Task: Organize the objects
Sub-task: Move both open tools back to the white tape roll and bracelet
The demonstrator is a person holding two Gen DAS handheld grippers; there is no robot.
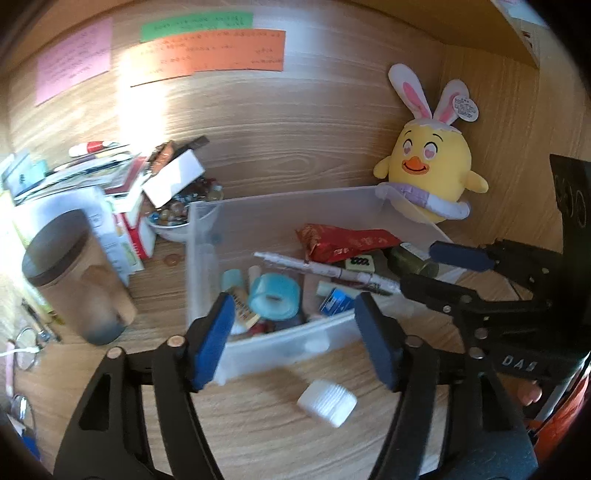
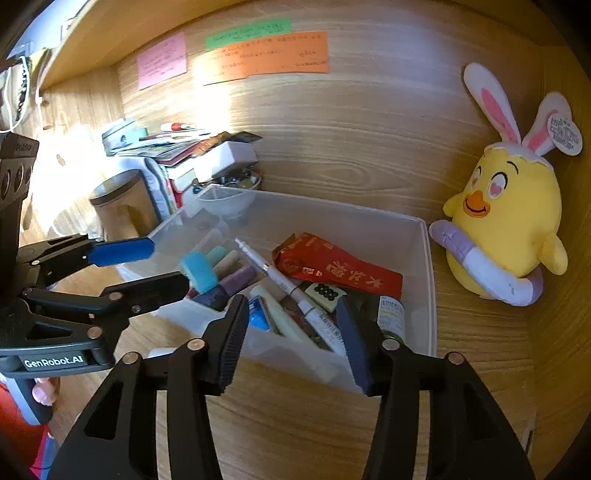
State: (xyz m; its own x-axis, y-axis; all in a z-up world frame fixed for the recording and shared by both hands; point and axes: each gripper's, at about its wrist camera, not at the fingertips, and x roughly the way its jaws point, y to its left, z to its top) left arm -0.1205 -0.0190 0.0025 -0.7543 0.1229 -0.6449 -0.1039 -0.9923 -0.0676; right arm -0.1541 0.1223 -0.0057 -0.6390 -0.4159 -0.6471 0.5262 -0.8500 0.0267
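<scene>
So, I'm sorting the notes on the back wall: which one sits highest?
The green note: it tops the orange note, overlapping it; the pink note sits lower, left.

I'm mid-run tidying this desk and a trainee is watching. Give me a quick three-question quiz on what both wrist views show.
1. True or false: the white bottle cap lies inside the clear plastic bin.
2. Multiple choice: where is the yellow chick plush? A) inside the bin B) outside the bin, against the wooden back wall C) held by the right gripper
3. Fill in: the left gripper has its fingers ____ and holds nothing.

Key:
1. False; it lies on the desk in front of the bin.
2. B.
3. Open.
</scene>
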